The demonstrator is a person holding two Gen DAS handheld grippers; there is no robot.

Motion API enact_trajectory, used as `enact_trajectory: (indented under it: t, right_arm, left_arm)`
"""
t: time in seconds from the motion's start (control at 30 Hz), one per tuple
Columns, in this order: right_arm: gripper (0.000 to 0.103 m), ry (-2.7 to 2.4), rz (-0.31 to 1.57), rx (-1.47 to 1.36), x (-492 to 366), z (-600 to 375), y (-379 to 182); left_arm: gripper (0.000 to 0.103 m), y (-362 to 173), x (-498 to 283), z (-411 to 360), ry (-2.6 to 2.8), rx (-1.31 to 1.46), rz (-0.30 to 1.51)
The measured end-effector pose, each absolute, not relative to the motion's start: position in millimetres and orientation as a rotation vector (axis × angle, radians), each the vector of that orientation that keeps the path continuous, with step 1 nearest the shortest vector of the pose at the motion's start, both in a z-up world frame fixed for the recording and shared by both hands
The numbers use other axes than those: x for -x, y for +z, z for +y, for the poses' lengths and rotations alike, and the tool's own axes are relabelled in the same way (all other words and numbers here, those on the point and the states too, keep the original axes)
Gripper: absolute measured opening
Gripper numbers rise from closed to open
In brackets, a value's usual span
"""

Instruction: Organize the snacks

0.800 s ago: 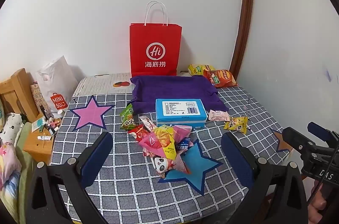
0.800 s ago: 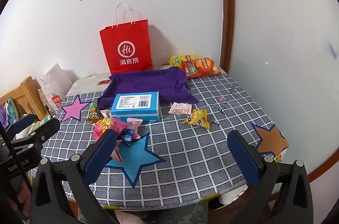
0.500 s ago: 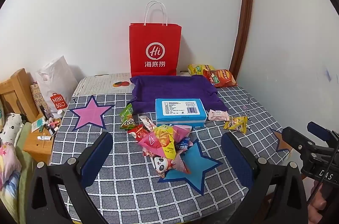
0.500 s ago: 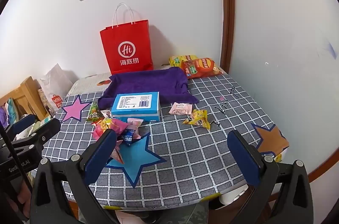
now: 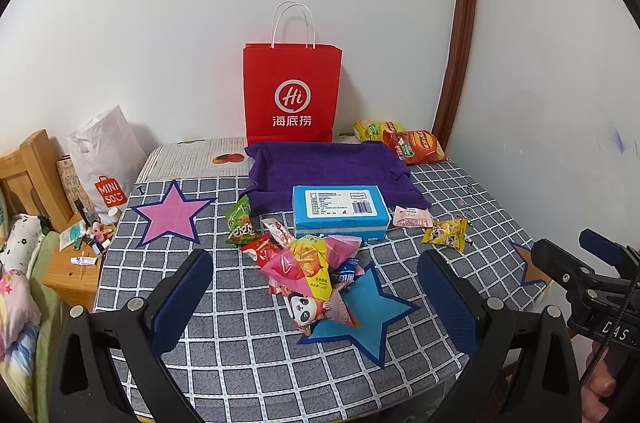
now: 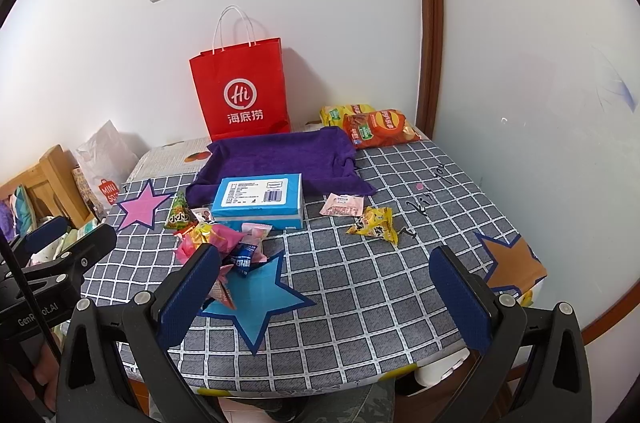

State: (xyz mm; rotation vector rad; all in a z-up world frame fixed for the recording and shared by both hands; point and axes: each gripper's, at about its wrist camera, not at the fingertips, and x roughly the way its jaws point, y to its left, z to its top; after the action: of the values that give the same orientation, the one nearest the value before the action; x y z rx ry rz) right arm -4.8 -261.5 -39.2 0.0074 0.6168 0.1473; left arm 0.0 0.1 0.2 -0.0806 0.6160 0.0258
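Both grippers (L (image 5: 316, 297), R (image 6: 326, 289)) agape, hovering.

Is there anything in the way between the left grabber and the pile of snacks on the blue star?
Nothing visible blocks it. The left gripper hangs open, and the snack pile on the blue star shows straight ahead between its fingers. Only bare checked tablecloth lies between them.

Counter (image 6: 360, 287), free/blocked:
- Near-right checked area: bare, open approach.
- Centre-left: snack pile (image 5: 316, 275) on blue star (image 6: 260, 299), w/ blue box (image 5: 340, 211) touching behind.
- Back: purple cloth (image 5: 328, 167), red bag (image 5: 292, 91) at wall.
- 2 loose packets (image 6: 360, 215) mid-right.
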Motion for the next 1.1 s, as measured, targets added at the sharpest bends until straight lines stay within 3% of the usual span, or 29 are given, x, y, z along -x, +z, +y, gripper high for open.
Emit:
enact_trajectory:
  t: [1.1]
  right_arm:
    - [0.103, 0.156, 0.613, -0.008, 3.6, -257.1, -39.4]
  left_arm:
    - [0.102, 2.6, -2.5, -1.9, 0.023, 0.072, 0.615]
